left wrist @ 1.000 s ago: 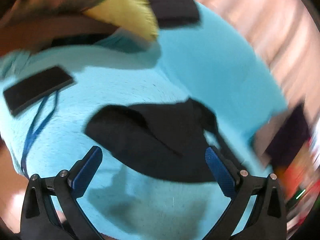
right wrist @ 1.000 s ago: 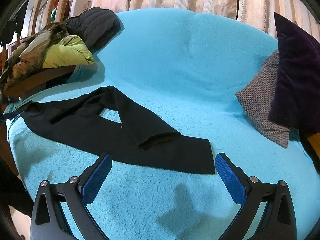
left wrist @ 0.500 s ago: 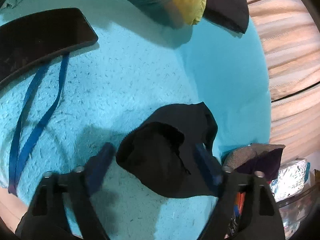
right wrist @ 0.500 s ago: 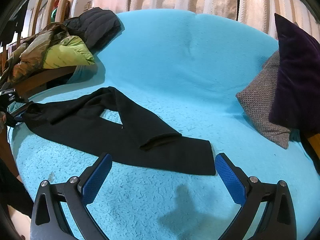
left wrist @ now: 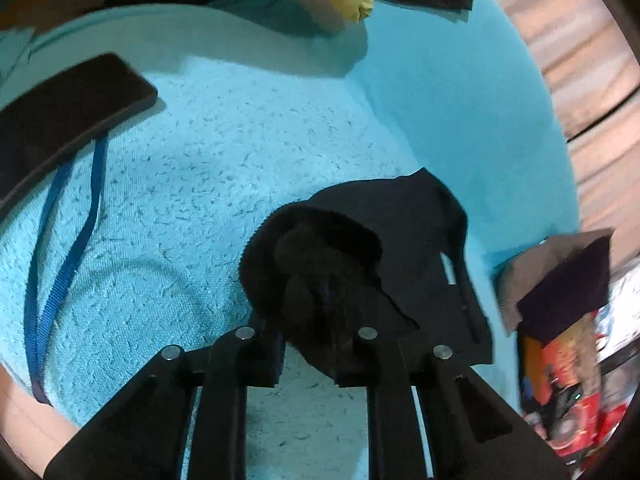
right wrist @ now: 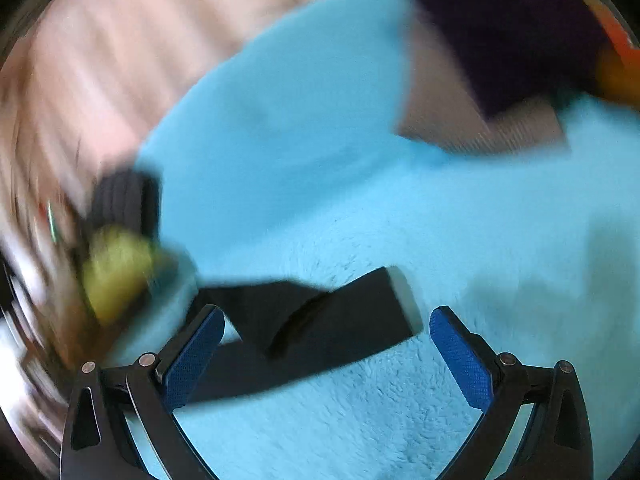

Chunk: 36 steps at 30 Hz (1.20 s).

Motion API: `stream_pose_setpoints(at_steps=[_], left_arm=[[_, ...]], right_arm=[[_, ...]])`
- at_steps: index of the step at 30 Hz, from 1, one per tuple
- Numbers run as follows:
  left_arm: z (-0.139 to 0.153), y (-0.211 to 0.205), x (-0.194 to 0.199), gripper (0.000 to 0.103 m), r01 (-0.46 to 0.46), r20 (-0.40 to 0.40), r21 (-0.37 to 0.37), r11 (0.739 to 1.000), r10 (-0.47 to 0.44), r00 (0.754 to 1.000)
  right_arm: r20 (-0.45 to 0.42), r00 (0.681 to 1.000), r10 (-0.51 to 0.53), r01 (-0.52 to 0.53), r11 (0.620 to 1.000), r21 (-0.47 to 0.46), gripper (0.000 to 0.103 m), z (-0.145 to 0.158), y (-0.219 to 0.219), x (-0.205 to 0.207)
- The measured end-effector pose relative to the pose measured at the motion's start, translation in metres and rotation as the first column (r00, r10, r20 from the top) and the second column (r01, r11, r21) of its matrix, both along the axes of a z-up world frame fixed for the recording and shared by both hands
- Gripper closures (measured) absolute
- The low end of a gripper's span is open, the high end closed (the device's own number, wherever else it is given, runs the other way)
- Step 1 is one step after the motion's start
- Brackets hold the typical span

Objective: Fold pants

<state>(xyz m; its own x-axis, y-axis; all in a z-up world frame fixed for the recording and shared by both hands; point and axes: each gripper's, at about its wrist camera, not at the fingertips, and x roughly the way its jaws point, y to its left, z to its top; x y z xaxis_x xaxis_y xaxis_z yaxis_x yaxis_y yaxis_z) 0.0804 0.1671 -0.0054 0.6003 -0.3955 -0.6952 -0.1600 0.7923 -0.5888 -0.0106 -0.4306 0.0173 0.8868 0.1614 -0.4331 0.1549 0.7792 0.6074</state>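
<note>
Bunching soft black pants on nubby turquoise fleece cover

Fuzzy turquoise fleece cover spreads over the whole couch seat & backrest, pale cream pleated curtains hang behind it, a dark purple velvet cushion leans on a grey knit cushion at one end, lighting soft & indoor.

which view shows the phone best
The left wrist view: the phone lies dark and flat on the blue cover at upper left, partly cut off by the frame edge. The blurred right wrist view doesn't show it.
</note>
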Motion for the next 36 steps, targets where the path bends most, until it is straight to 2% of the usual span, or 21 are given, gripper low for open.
stream_pose_setpoints(at_steps=[1,3,4,6,9,10,11,13,16,18,20,21,23,24,25,28,31,33,36], left_arm=[[0.002,-0.004,0.001,0.09,0.001,0.003,0.024,1.0,-0.001,1.0],[0.004,-0.006,-0.001,0.09,0.003,0.011,0.053,0.999,-0.004,1.0],[0.005,-0.009,-0.001,0.09,0.006,0.015,0.07,0.998,-0.007,1.0],[0.008,-0.015,-0.002,0.091,0.01,0.022,0.119,0.993,-0.012,1.0],[0.014,-0.022,-0.003,0.096,0.01,0.049,0.163,0.987,-0.018,0.999],[0.014,-0.023,-0.004,0.097,0.006,0.054,0.169,0.986,-0.015,0.998],[0.014,-0.023,-0.005,0.098,-0.003,0.055,0.17,0.985,-0.006,0.998],[0.013,-0.022,-0.004,0.098,-0.019,0.049,0.166,0.986,0.011,0.999],[0.011,-0.018,-0.004,0.099,-0.04,0.044,0.148,0.988,0.034,0.998],[0.01,-0.017,-0.005,0.099,-0.05,0.041,0.137,0.989,0.045,0.998],[0.009,-0.016,-0.005,0.099,-0.06,0.038,0.133,0.989,0.055,0.998],[0.009,-0.016,-0.005,0.099,-0.061,0.037,0.132,0.989,0.057,0.998],[0.009,-0.015,-0.006,0.099,-0.066,0.038,0.133,0.989,0.062,0.997],[0.008,-0.015,-0.005,0.099,-0.068,0.036,0.132,0.989,0.063,0.997],[0.007,-0.015,-0.006,0.099,-0.069,0.035,0.131,0.989,0.065,0.997],[0.008,-0.014,-0.007,0.1,-0.068,0.042,0.135,0.989,0.063,0.997],[0.015,-0.014,-0.013,0.1,-0.058,0.069,0.154,0.986,0.047,0.997],[0.017,-0.008,-0.018,0.1,-0.051,0.07,0.117,0.992,0.044,0.997],[0.017,0.009,-0.03,0.1,-0.057,0.031,0.035,0.998,0.056,0.998]], right_arm=[[-0.01,1.0,-0.023,0.024,0.984,0.176,0.0,-0.015,-0.026,0.003],[-0.019,1.0,-0.022,0.027,0.93,0.366,0.001,-0.036,-0.051,0.009],[-0.035,0.999,-0.01,0.025,0.893,0.449,0.003,-0.049,-0.061,0.014],[-0.078,0.997,0.014,0.027,0.861,0.507,0.009,-0.063,-0.069,0.026],[-0.11,0.99,0.093,-0.026,0.868,0.496,0.014,-0.068,-0.062,0.045],[-0.153,0.98,0.129,-0.041,0.878,0.477,0.017,-0.071,-0.056,0.055],[-0.2,0.969,0.147,-0.04,0.888,0.458,0.027,-0.074,-0.05,0.06],[-0.311,0.942,0.125,-0.004,0.931,0.365,0.037,-0.08,-0.038,0.068],[-0.298,0.948,0.109,0.018,0.919,0.393,0.037,-0.081,-0.036,0.071],[-0.299,0.947,0.121,0.002,0.925,0.381,0.037,-0.08,-0.032,0.079],[-0.288,0.949,0.128,-0.013,0.929,0.369,0.043,-0.078,-0.031,0.086],[-0.285,0.95,0.127,-0.013,0.929,0.37,0.048,-0.077,-0.033,0.087],[-0.287,0.951,0.12,-0.001,0.924,0.381,0.073,-0.083,-0.036,0.086],[-0.291,0.95,0.117,0.007,0.92,0.392,0.08,-0.085,-0.037,0.084],[-0.297,0.948,0.113,0.017,0.915,0.403,0.097,-0.088,-0.041,0.081],[-0.286,0.952,0.107,0.012,0.923,0.385,0.098,-0.088,-0.041,0.074],[-0.221,0.969,0.113,-0.032,0.94,0.338,0.099,-0.062,-0.038,0.055],[-0.208,0.971,0.12,-0.049,0.947,0.318,0.099,-0.053,-0.037,0.042],[-0.251,0.955,0.156,-0.076,0.951,0.301,0.099,-0.05,-0.038,0.019]])
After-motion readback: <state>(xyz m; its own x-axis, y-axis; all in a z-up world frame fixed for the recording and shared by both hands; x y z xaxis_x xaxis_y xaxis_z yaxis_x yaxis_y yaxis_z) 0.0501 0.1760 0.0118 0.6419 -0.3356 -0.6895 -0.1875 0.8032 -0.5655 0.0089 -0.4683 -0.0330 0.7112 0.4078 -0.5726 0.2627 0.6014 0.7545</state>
